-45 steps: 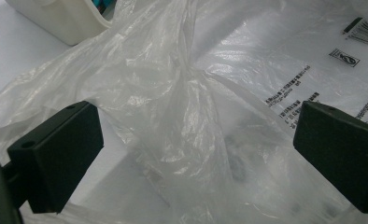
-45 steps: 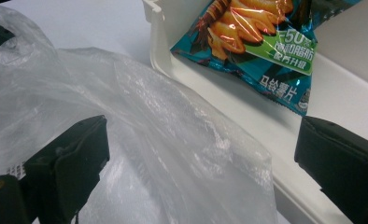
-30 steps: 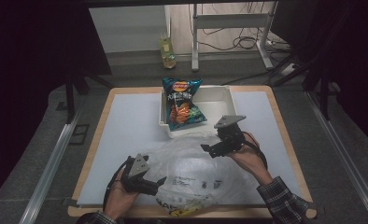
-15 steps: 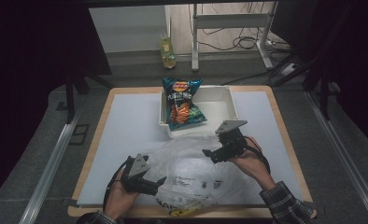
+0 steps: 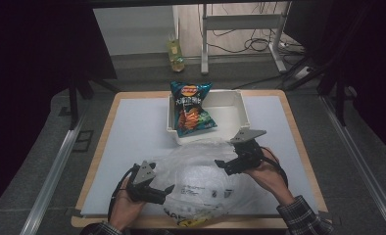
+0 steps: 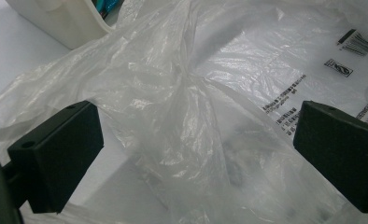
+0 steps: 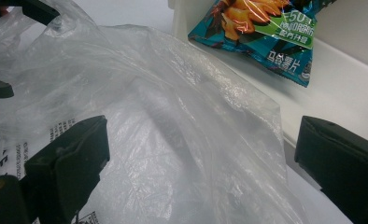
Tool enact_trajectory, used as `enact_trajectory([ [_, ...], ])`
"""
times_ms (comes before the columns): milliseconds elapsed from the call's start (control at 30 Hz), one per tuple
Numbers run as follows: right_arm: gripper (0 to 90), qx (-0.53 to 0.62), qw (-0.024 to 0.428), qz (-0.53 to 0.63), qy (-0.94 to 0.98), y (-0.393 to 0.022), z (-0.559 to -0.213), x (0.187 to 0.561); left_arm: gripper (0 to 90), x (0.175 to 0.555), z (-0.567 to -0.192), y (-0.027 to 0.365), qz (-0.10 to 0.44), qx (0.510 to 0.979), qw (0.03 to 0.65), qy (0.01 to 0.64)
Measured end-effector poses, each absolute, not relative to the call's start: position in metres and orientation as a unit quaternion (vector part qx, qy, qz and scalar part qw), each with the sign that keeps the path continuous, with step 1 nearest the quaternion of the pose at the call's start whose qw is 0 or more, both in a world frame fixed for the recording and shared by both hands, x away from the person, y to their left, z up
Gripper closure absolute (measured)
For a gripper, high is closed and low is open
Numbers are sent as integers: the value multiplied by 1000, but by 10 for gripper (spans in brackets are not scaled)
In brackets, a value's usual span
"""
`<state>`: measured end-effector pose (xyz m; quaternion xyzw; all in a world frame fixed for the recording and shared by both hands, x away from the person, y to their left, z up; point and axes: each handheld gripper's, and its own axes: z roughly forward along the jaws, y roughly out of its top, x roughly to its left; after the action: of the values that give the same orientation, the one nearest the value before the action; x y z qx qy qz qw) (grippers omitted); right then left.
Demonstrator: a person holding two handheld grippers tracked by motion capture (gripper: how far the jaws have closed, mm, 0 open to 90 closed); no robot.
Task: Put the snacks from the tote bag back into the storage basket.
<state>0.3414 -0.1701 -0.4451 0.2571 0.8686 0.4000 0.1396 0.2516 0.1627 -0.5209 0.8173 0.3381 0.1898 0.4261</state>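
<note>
Clear plastic bag (image 5: 201, 176) spread crumpled on the counter (image 5: 132, 132), just in front of the white bin (image 5: 232, 105), its far edge bunched up against the bin's near wall; black print and a barcode on the film, a strip of yellow at the edge of the bag farthest from the bin; in the left gripper view, folds of the bag (image 6: 182, 116) rising in a twisted ridge between the two black jaws, a corner of the bin (image 6: 65, 21) beyond. Left hand-held gripper (image 5: 169, 188) low at the bag's left near corner, farthest from the bin, jaws spread wide with loose film between them, not pinching. Right hand-held gripper (image 5: 219, 164) over the bag's right side, nearer the bin, grey three-cornered plate on top, jaws likewise spread wide apart; in the right gripper view, the bag (image 7: 173, 121) sloping up between its jaws, nothing clamped. Blue-green chip packet (image 5: 191, 107) leaning in the bin's left half, top poking over the far rim; seen close in the right gripper view as the chip packet (image 7: 261, 32), lying just beyond the bag, apart from it. Yellow-green bottle (image 5: 175, 51) on the floor well behind the bin.
</note>
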Motion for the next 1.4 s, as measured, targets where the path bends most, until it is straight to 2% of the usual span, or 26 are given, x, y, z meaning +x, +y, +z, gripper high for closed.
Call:
enact_trajectory([
  [867, 38, 264, 147, 387, 871, -193, -453, 312, 14, 252, -522, 162, 192, 820, 421, 337],
  [1400, 40, 257, 175, 393, 865, -205, -451, 295, 14, 251, -521, 162, 194, 821, 420, 336],
])
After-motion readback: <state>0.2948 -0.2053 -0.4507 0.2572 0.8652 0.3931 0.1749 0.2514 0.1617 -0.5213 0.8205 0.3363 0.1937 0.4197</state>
